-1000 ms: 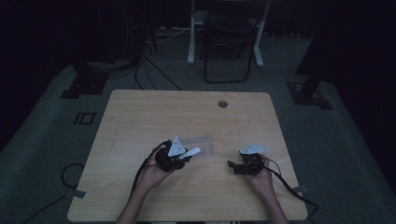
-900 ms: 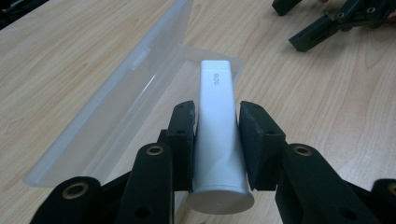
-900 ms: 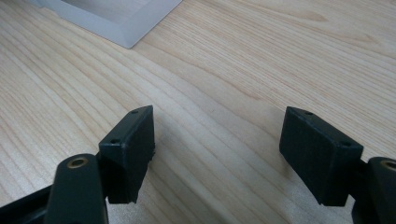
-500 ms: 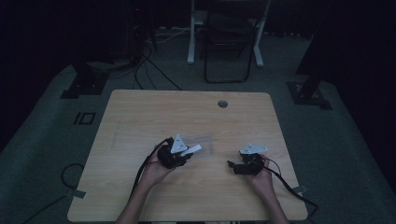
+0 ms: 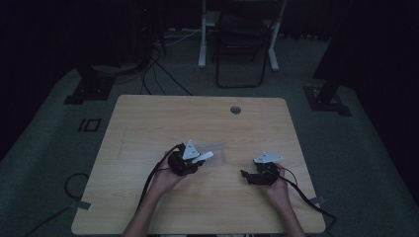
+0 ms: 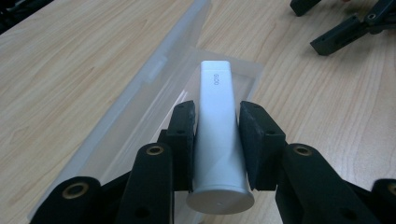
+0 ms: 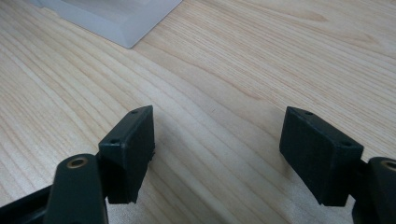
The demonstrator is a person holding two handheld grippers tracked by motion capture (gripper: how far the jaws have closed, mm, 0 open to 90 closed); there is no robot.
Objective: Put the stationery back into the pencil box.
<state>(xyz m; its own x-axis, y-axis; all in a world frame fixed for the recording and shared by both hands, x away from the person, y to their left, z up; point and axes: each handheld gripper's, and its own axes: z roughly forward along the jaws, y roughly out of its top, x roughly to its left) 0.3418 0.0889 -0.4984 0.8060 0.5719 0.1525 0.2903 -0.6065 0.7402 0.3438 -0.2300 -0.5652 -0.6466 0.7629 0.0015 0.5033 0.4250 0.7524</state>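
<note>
My left gripper (image 6: pixel 217 116) is shut on a white oblong stick (image 6: pixel 215 88) with rounded edges and small grey lettering near its far end. The stick points away from me over a clear plastic case (image 6: pixel 140 107) that lies open on the wooden table. In the high view the left gripper (image 5: pixel 195 160) sits left of centre with the white stick (image 5: pixel 206 156) poking toward the clear case (image 5: pixel 218 148). My right gripper (image 7: pixel 217 126) stands open just above bare wood with nothing between its jaws. It rests at the right of the table (image 5: pixel 245 174), and its jaws also show far off (image 6: pixel 345 28).
A corner of the clear case (image 7: pixel 116 18) lies at the top left of the right gripper view. The table (image 5: pixel 148 123) has a round cable hole (image 5: pixel 235 109) near its far edge. A chair (image 5: pixel 242 44) and floor cables stand beyond it. Black cables trail from both grippers.
The left gripper has shifted slightly right toward the clear case, still holding the white stick. The right gripper has stayed where it was.
</note>
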